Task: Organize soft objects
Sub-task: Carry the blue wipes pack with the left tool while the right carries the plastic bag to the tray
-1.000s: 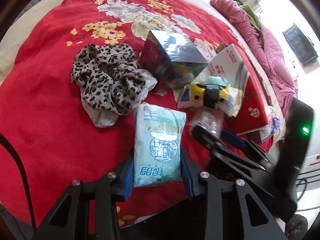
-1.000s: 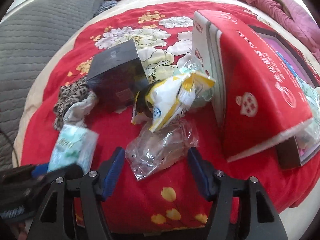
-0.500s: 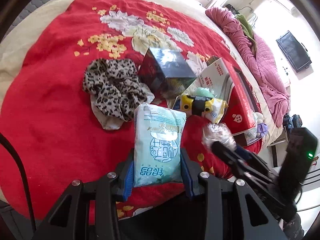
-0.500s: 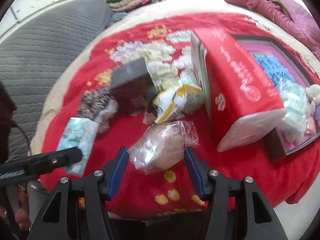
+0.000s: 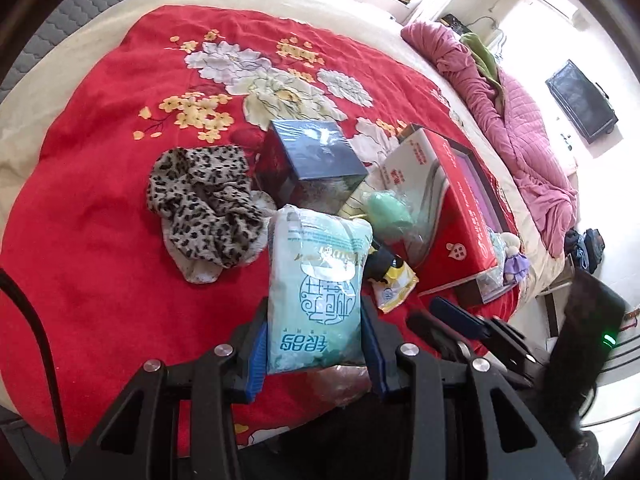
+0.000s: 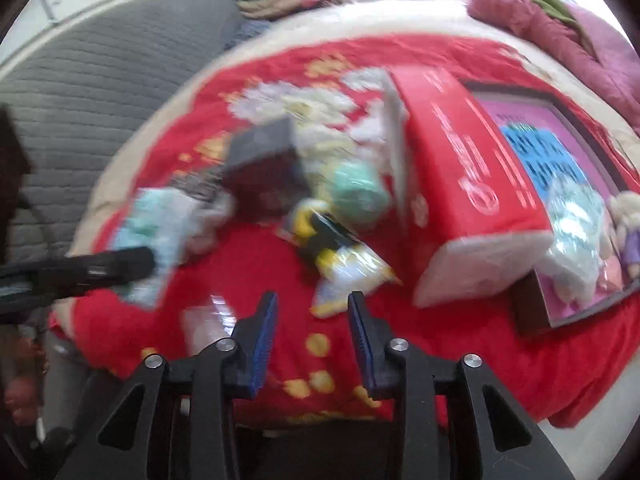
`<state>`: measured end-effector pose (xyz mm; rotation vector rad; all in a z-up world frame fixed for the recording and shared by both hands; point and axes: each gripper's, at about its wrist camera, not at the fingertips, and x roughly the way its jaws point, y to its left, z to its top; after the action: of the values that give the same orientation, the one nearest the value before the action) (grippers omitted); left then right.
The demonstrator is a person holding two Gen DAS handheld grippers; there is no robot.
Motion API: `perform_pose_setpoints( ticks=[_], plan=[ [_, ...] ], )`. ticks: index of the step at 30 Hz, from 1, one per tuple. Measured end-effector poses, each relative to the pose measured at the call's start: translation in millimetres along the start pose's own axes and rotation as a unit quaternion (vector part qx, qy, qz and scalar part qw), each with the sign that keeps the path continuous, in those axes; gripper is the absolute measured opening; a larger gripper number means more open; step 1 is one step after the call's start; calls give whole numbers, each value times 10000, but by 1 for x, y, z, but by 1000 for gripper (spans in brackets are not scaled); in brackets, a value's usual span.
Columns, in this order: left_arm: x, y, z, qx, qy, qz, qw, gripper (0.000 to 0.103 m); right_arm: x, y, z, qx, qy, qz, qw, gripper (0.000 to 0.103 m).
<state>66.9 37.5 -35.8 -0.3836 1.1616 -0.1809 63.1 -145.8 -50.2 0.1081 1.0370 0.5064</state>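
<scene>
My left gripper is shut on a pale green tissue pack and holds it above the red blanket. The pack also shows blurred in the right wrist view. My right gripper is open and empty above the blanket's front edge. A clear plastic bag lies on the blanket just left of its left finger; it also shows under the left gripper. A yellow and black packet, a green soft ball and a leopard scarf lie on the blanket.
A dark box stands mid-blanket. A red box lid leans on an open box holding a wrapped pack and a small doll. A pink quilt lies at the far right. A grey padded surface is left.
The clear plastic bag has left my right gripper, which is now open, and lies on the blanket. Both grippers have risen and pulled back. The left still holds the tissue pack.
</scene>
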Motion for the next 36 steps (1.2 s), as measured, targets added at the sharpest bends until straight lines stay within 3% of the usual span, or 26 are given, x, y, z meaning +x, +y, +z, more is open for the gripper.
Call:
perform_pose_setpoints(
  ticks=[2,6,12,13,15,17,22,28,36],
  plan=[
    [-3,6,1,-82,-45,12,10000,41,4,16,-3,-411,242,212,9986,67],
    [-13,21,3,-205,-139,82,9997,41,34,46,-15,-1134,717,-393,9902,67],
    [-14,27,1,-256,-121,105,9995,41,62,57,-15,-1379,941,-413,9851,67],
    [-15,27,1,-257,-127,104,9995,41,70,59,-16,-1382,1002,-436,9843,67],
    [-16,26,1,-250,-134,95,9996,41,79,54,-18,-1318,1152,-480,9834,53],
    [-16,25,1,-236,-141,86,9996,41,79,50,-16,-1207,1133,-393,9854,52],
    [-16,15,3,-140,-135,90,9998,41,53,42,-6,-951,721,-260,9925,49],
    [-22,-10,11,122,-244,78,9996,41,-10,14,17,-572,-64,-386,9976,49],
    [-23,-77,29,696,-369,-88,9969,41,-94,-49,43,183,-1030,-914,9903,49]
  ],
)
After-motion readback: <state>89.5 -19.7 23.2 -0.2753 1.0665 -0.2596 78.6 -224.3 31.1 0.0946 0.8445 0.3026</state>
